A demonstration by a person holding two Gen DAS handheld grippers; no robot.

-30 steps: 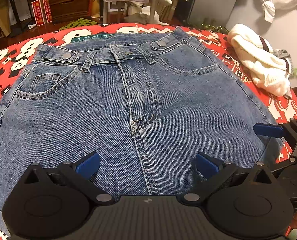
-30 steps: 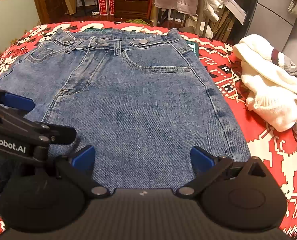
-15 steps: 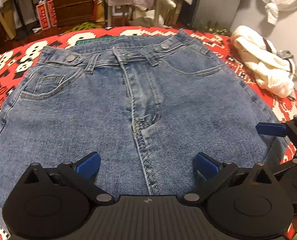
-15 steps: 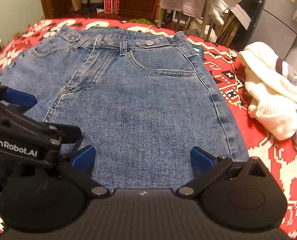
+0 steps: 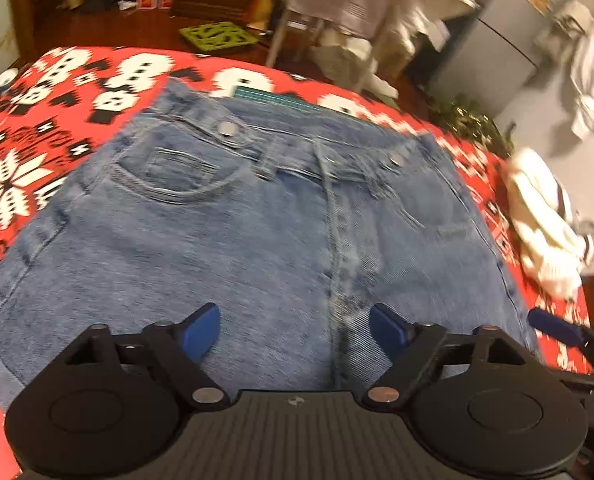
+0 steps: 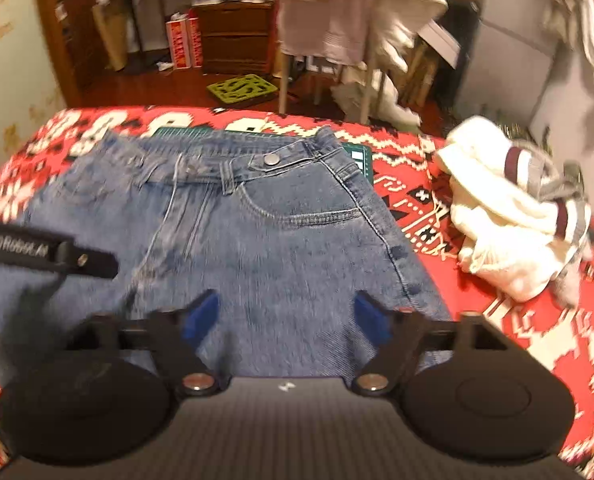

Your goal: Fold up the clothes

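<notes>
— What changed since a second ago?

— Both my claws have swung: the jeans' waistband now sits farther off in each view, and more of the room shows behind. My left claw (image 5: 295,332) is spread open over the lower denim, nothing between its blue pads. My right claw (image 6: 285,318) is open too, empty, over the jeans' right half.

— Where are the jeans?

— The jeans (image 5: 257,240) lie flat, front up, on the red patterned bed cover (image 5: 37,128), waistband away from me.

— Anything one camera sees that the other misses?

— The right view catches my left claw's arm with "GenRobot.AI" (image 6: 15,239) printed on it; the left view shows only a blue pad of the right claw at its edge. The left front pocket shows sharply in the left view, blurred in the right.

— Other things?

— A white sweater (image 6: 509,216) is heaped beside the jeans on the right. A green mat (image 6: 241,90) lies on the floor beyond.
</notes>
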